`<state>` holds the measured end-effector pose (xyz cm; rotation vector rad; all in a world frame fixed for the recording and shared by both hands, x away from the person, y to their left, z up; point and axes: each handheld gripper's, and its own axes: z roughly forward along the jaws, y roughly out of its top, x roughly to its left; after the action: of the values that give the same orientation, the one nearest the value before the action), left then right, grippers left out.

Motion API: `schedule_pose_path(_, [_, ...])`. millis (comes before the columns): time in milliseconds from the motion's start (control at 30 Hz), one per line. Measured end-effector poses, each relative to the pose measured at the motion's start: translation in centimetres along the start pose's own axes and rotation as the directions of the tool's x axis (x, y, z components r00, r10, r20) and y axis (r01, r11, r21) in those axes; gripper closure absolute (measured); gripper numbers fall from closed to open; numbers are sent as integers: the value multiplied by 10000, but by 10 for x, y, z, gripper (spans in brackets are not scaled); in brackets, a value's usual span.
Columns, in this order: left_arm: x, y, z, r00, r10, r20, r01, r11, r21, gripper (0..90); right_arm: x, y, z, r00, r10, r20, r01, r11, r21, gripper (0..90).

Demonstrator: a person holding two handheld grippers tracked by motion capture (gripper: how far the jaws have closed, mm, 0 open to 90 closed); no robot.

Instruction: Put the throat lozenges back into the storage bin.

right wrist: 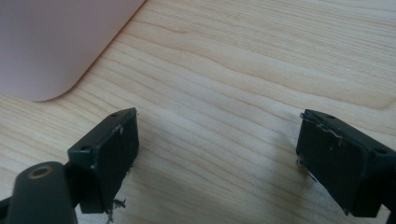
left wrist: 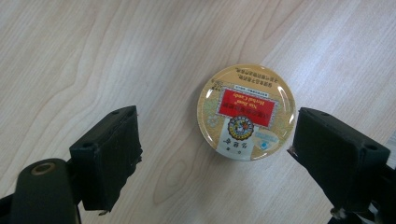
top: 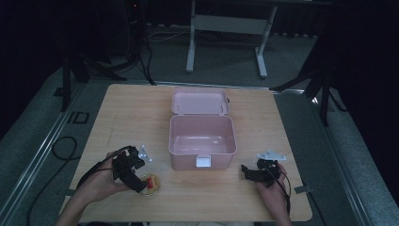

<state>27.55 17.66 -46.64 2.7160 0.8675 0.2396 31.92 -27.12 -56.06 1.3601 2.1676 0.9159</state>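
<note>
Two grippers flank a pink box on a wooden table in the high view. The box stands near the table's middle with its lid swung open on the far side and a white latch on its near wall. The left gripper is held by the left hand, left of and nearer than the box, over a round tin. The right gripper sits in the right hand, right of and nearer than the box, well apart from the tin.

Left gripper view: the jaws stand wide apart, gripping nothing. The tin lies flat on the table between them, nearer the right-hand jaw; contact cannot be judged. Its gold lid carries a red label.

Right gripper view: the jaws stand wide apart over bare table, holding nothing. A rounded corner of the box fills the upper left.
</note>
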Motion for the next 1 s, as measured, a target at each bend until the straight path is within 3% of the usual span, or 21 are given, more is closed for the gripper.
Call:
schedule_pose_path(633, [-7,8,9,9982,522,310,-537,9972,512,156,0,0,0,10000,2,-1,-2,10000,1,129])
schedule_pose_path(1000, [-10,11,21,9952,859,466,-899,9916,928,155,0,0,0,10000,4,0,-4,10000,2,129])
